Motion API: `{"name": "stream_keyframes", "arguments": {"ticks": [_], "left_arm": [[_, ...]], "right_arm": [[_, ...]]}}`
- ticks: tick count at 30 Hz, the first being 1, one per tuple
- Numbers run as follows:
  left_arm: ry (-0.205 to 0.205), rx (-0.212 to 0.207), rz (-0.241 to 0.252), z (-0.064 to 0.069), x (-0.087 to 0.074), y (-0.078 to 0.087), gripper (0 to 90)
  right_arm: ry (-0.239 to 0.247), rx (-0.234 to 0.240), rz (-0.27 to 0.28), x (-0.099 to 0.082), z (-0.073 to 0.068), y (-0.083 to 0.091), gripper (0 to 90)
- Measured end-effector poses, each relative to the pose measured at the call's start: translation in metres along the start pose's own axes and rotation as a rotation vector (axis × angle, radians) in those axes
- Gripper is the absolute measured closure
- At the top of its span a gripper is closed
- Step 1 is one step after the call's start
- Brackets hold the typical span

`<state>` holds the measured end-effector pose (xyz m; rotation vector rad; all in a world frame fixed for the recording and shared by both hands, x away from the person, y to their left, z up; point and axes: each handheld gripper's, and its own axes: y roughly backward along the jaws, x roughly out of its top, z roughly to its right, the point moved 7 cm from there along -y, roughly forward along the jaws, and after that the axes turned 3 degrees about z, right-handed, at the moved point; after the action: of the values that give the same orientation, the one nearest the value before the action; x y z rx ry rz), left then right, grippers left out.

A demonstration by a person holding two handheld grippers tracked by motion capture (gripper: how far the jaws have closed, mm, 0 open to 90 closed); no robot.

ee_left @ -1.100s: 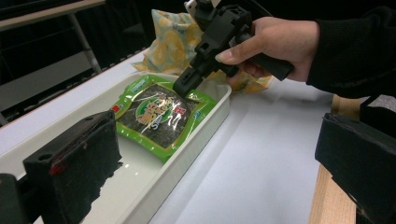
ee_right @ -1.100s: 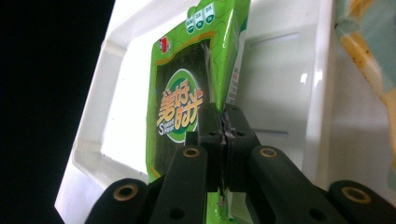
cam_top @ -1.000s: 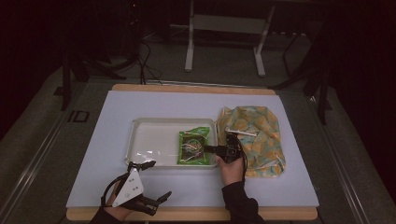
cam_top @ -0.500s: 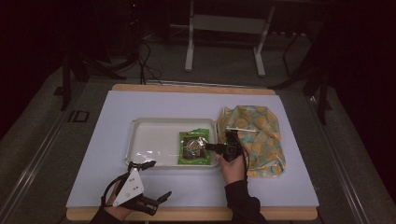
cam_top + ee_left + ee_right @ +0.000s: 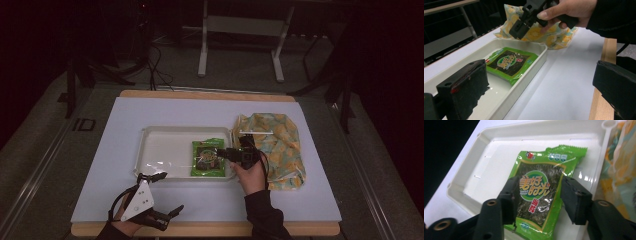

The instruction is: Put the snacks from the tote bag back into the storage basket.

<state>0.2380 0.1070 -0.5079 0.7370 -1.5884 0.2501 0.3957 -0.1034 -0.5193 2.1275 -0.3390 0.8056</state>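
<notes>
A green seaweed snack packet [image 5: 207, 157] [image 5: 541, 180] [image 5: 510, 62] lies flat at the right end of a white tray [image 5: 165, 150] [image 5: 491, 157] [image 5: 531, 75]. My right gripper [image 5: 222, 152] [image 5: 537, 195] [image 5: 522, 23] hovers just above the packet. Its jaws have just been opening and stand apart on either side of the packet without pressing on it. My left gripper [image 5: 167, 192] [image 5: 540, 87] rests near the table's front edge, left of centre. It is open, and nothing is held between its jaws.
A yellow-patterned cloth bag [image 5: 277, 145] [image 5: 554, 37] [image 5: 621, 170] lies right of the tray, touching its end. The pale table top [image 5: 300, 200] spreads around the tray, with a wooden front edge [image 5: 605, 55]. Dark floor and metal stands lie beyond.
The right gripper has lifted a little off the packet and its jaws have spread apart, leaving the packet lying in the tray. The left gripper has stayed where it was.
</notes>
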Motion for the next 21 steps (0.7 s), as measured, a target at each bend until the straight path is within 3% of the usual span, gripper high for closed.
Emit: {"name": "stream_keyframes", "arguments": {"ticks": [7,10,13,16,18,21], "left_arm": [[0.002,-0.001,0.0,0.0,0.0,0.0,0.4],[0.002,-0.002,-0.001,0.0,0.0,0.0,0.4],[0.001,-0.002,-0.001,0.0,0.0,0.0,0.4],[0.0,0.0,0.0,0.0,0.0,0.0,0.4],[0.002,-0.002,-0.001,0.0,0.0,0.0,0.4],[0.001,-0.001,-0.002,0.0,0.0,0.0,0.4]], "right_arm": [[0.118,-0.005,0.005,0.01,-0.008,0.005,37.5],[0.174,-0.013,0.024,0.016,-0.011,0.009,27.7],[0.198,0.003,0.024,0.021,-0.012,0.011,20.0],[0.247,-0.021,0.031,0.024,-0.012,0.013,19.1],[0.318,-0.044,0.028,0.025,-0.012,0.014,15.5],[0.34,-0.045,0.024,0.028,-0.011,0.018,14.8]]}}
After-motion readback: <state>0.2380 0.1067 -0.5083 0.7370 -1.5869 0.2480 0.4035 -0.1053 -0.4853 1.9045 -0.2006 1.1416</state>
